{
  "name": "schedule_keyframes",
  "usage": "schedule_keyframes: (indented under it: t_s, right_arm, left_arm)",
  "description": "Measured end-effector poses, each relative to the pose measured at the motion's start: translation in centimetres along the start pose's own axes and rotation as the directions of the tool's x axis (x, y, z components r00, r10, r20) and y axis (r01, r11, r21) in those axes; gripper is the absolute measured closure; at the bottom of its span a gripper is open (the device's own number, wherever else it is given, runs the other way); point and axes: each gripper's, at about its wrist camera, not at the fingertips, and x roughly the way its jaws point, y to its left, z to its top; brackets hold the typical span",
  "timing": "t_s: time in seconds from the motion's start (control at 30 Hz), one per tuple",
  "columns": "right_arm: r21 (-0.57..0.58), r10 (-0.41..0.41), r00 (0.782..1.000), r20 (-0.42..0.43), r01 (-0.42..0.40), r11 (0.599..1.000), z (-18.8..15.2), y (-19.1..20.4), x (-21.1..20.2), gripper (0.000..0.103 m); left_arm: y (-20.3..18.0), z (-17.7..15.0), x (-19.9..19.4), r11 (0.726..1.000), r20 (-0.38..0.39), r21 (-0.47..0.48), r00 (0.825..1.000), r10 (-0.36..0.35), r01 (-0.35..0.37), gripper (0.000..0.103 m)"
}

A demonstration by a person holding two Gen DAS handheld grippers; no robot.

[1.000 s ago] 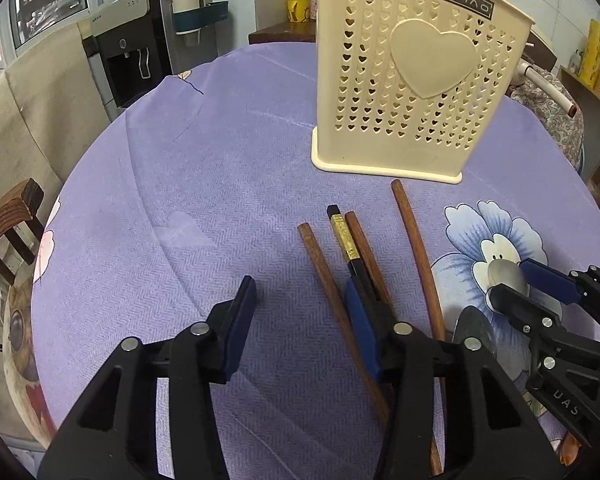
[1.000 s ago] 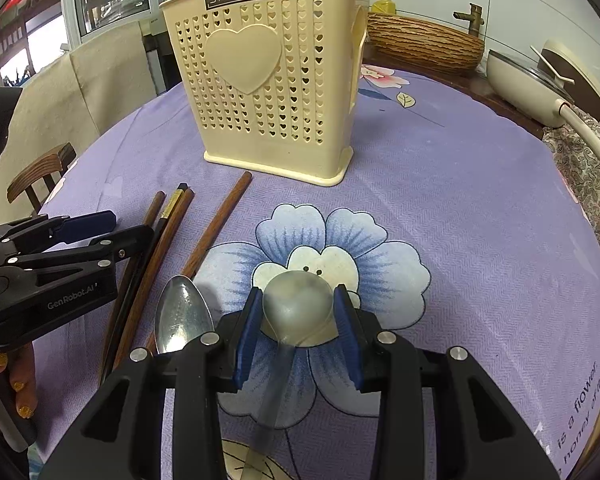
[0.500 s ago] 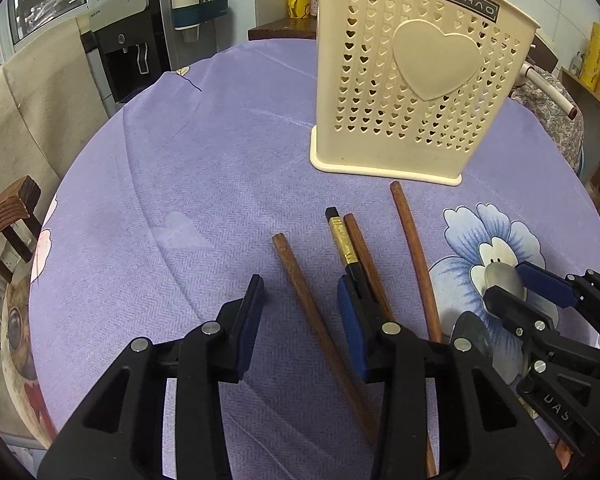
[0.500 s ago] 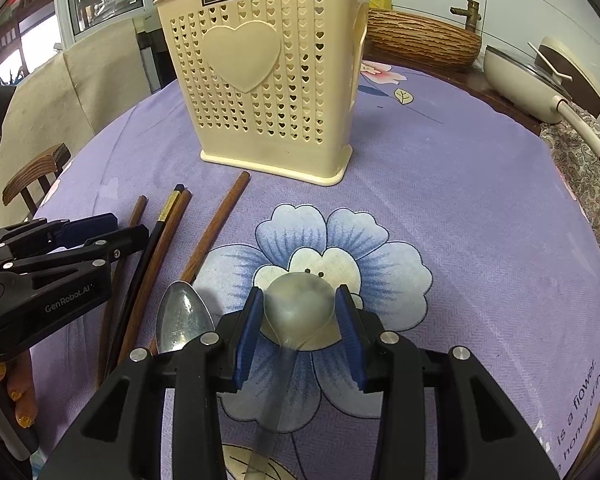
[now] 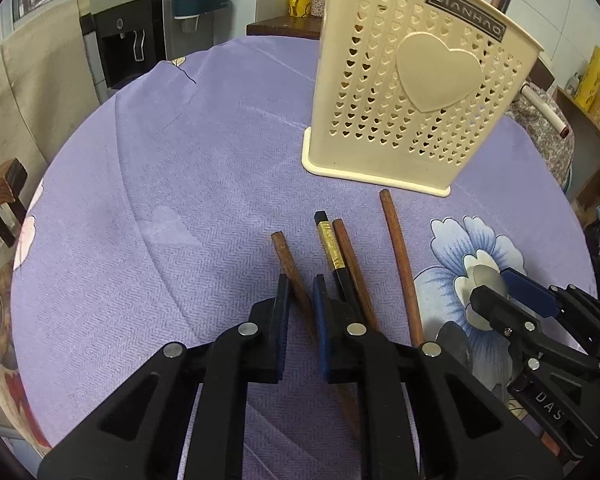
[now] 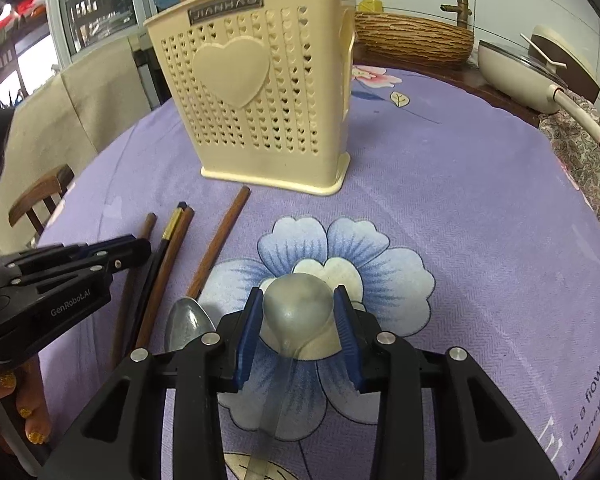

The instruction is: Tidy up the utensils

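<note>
On a round table with a purple cloth [image 5: 204, 184] stands a cream holder [image 5: 416, 92], upright, with heart-shaped holes and a big heart on its front. In front of it lie several chopsticks, their ends pointing toward the holder.

The left claw [image 5: 300, 292] has just been closing, and now its two pads sit together on the leftmost brown chopstick [image 5: 286, 256]; the stick passes between them and I see no gap on either side, so it is clamped. Just beside it, to the right, lie a black chopstick [image 5: 332, 244] with a gold band and another brown one [image 5: 348, 248], the two touching along their length. A little apart again lies a longer brown stick [image 5: 398, 256], whose end comes nearest to the base of the holder.

The right claw [image 6: 298, 312] stands over the blue flower [image 6: 380, 264] printed on the cloth. Its pads are on both sides of the bowl of a pale spoon [image 6: 298, 300] (it looks translucent, perhaps plastic), and they seem to touch it on each side, so I take it as gripped. The handle of this spoon runs back under the claw. Left of it, a metal spoon [image 6: 186, 326] lies flat on the cloth, near the lower ends of the chopsticks.

At the left edge of the right view, fingers [image 6: 28, 420] with glitter nails hold the left tool.
</note>
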Motion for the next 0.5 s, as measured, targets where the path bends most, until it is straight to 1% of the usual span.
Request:
schedule_keyframes:
  t_s: [0.1,0.23,0.4,0.5]
  right_arm:
    - [0.009,0.016,0.999,0.047,-0.017,1.000,0.3,-0.2,-1.0,0.068]
    - [0.013,0.025,0.994,0.109,-0.027,1.000,0.8,-0.2,-2.8,0.068]
    - [0.007,0.033,0.982,0.184,-0.035,0.999,1.4,-0.4,-5.6,0.068]
    - [0.002,0.038,0.974,0.225,-0.039,0.999,1.8,-0.6,-7.5,0.067]
  left_arm:
    - [0.4,0.2,0.0,1.000,-0.001,-0.017,1.000,-0.020,0.020,0.091]
    - [0.8,0.4,-1.0,0.999,0.031,-0.024,0.999,-0.042,0.043,0.091]
    - [1.7,0.7,-3.9,0.997,0.104,-0.033,0.992,-0.066,0.070,0.092]
    - [2.4,1.1,-6.6,0.995,0.161,-0.034,0.984,-0.082,0.089,0.092]
